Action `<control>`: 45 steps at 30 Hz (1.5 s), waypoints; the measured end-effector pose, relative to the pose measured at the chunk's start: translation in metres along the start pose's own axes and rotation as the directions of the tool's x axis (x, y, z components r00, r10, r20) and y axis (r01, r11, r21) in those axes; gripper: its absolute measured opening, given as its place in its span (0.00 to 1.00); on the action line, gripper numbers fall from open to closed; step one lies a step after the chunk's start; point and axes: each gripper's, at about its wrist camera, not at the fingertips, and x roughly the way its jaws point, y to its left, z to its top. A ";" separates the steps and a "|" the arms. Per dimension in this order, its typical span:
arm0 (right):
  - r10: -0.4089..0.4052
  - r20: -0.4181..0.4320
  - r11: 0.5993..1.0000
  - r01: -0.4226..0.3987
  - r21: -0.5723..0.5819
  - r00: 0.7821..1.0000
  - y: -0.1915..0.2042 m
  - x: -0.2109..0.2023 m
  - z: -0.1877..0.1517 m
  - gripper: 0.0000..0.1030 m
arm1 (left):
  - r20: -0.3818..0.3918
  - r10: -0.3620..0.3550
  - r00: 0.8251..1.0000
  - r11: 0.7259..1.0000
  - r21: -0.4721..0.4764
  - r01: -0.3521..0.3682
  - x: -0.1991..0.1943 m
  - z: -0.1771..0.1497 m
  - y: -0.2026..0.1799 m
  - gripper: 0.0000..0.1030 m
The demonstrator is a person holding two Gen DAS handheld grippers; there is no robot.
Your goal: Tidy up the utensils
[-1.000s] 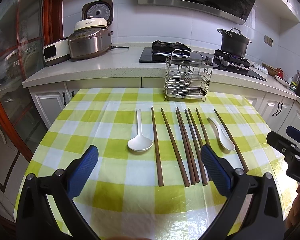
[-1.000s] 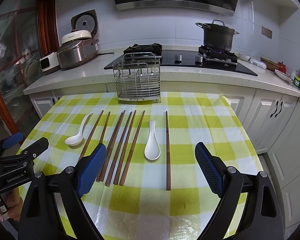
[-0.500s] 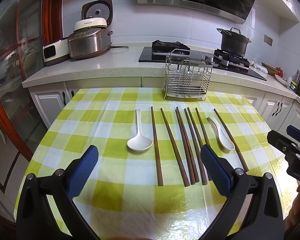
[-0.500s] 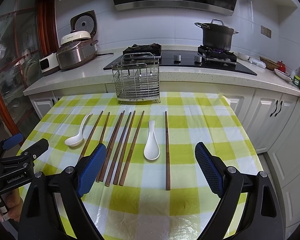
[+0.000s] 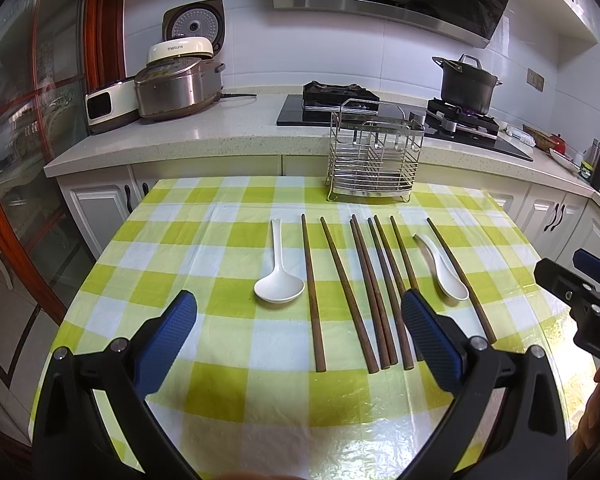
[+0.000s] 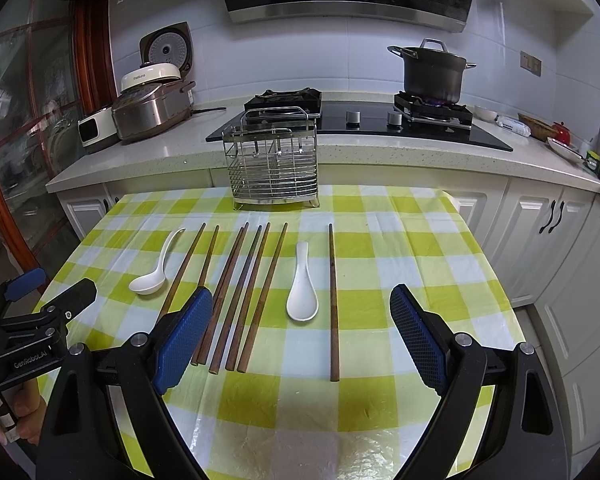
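Note:
Several brown chopsticks lie side by side on the green-checked tablecloth. One white spoon rests at their left. A second white spoon lies near the right, with a lone chopstick beside it. A wire utensil rack stands empty at the table's far edge. My left gripper hovers open over the near side, below the left spoon and chopsticks. My right gripper is open too, straddling the right spoon and lone chopstick.
Behind the table runs a white counter with rice cookers, a black hob and a dark pot over a lit burner. White cabinets stand at the right. A glass door is at the left.
Both grippers have eased forward very slightly toward the utensils; nothing on the table has moved.

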 end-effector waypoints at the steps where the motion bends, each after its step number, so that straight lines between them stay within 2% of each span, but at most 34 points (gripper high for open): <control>1: -0.002 0.000 1.000 0.002 -0.001 1.000 0.000 0.000 0.000 0.83 | 0.000 0.000 1.000 1.000 0.000 0.000 0.000 0.000 0.000 0.96; 38: 0.005 0.003 1.000 -0.005 -0.002 1.000 0.005 -0.001 -0.001 0.83 | -0.001 0.001 1.000 1.000 0.003 -0.001 -0.005 0.003 0.001 0.96; 45: -0.002 -0.019 1.000 0.002 0.013 1.000 0.002 0.007 -0.004 0.83 | -0.028 -0.002 1.000 1.000 -0.004 0.002 0.006 0.000 0.004 0.96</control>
